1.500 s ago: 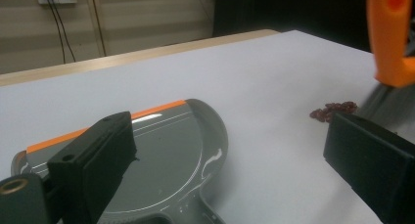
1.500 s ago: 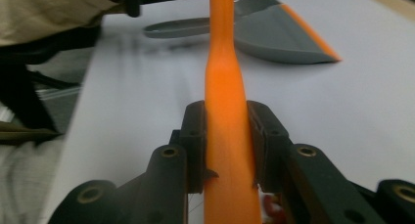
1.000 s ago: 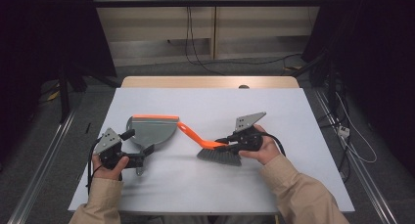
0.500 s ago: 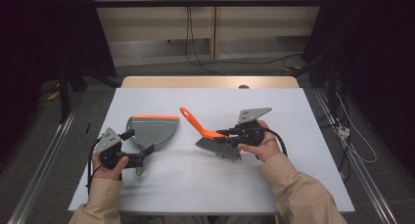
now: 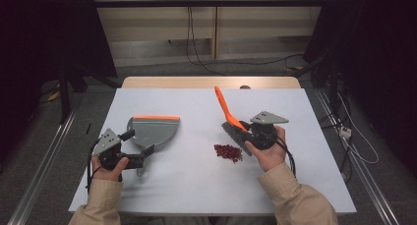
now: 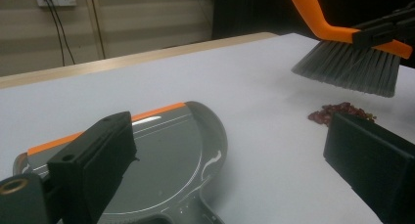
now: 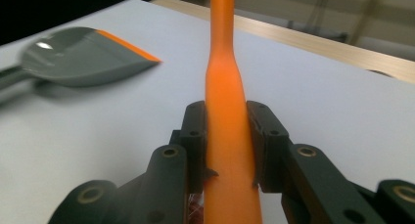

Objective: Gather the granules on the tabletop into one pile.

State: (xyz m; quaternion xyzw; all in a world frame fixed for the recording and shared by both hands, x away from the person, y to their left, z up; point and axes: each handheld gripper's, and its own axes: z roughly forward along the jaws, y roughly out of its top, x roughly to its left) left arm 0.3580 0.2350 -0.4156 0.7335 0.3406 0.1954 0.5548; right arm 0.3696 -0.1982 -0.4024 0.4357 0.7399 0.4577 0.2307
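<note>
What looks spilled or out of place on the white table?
A small heap of red bits lies loose on the table, just below the brush bristles and apart from the grey dustpan. Nothing else stands out.

Plain white rectangular table (image 5: 196,185), with a grey plastic dustpan with an orange lip (image 5: 152,130) and a little pile of red crumbs (image 5: 227,153) on it.

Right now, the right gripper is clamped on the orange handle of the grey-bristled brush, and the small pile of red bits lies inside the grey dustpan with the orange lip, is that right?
Not quite: the pile of red bits lies on the bare white table, beside the grey-bristled brush, apart from the grey dustpan, as the high view shows. The right gripper is indeed clamped on the orange handle.
</note>
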